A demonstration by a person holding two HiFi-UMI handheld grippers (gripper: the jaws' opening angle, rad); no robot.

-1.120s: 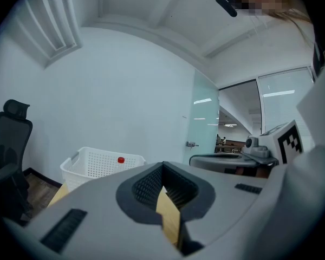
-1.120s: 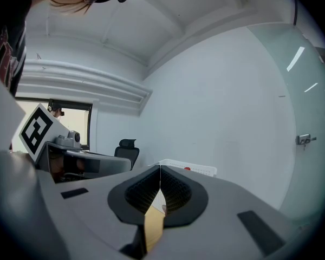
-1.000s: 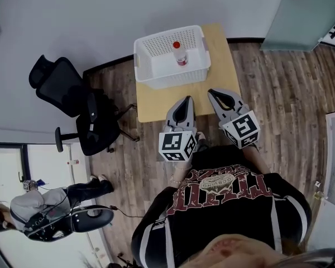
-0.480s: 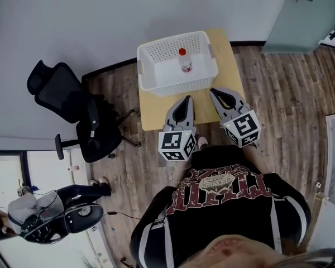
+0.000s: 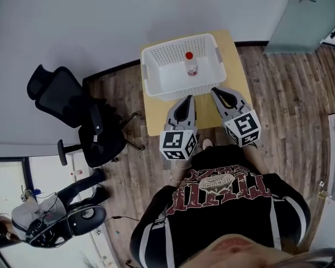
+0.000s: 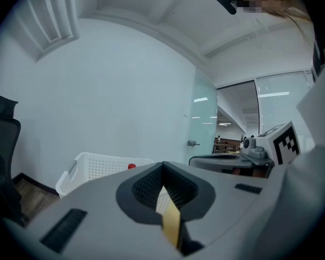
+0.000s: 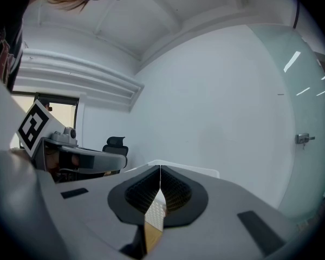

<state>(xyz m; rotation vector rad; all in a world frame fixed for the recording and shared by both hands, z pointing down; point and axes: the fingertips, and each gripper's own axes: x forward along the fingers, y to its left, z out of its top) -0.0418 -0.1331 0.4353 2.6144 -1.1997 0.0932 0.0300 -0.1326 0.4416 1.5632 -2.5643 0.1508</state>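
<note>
Count, head view:
- basket [image 5: 170, 77], white: 1
- bottle [image 5: 191, 66], red cap: 1
- table [image 5: 156, 115], wooden: 1
- office chair [image 5: 72, 108], black: 1
- door [image 5: 301, 15]: 1
- grippers: 2, namely left gripper [image 5: 188, 98] and right gripper [image 5: 215, 91]

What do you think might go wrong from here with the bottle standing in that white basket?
1. The left gripper and right gripper are both shut; reaching in like that would likely topple the upright red-capped bottle.
2. The white basket sits on the far part of the small table; bumping its near wall might shove it toward the far edge.
</note>
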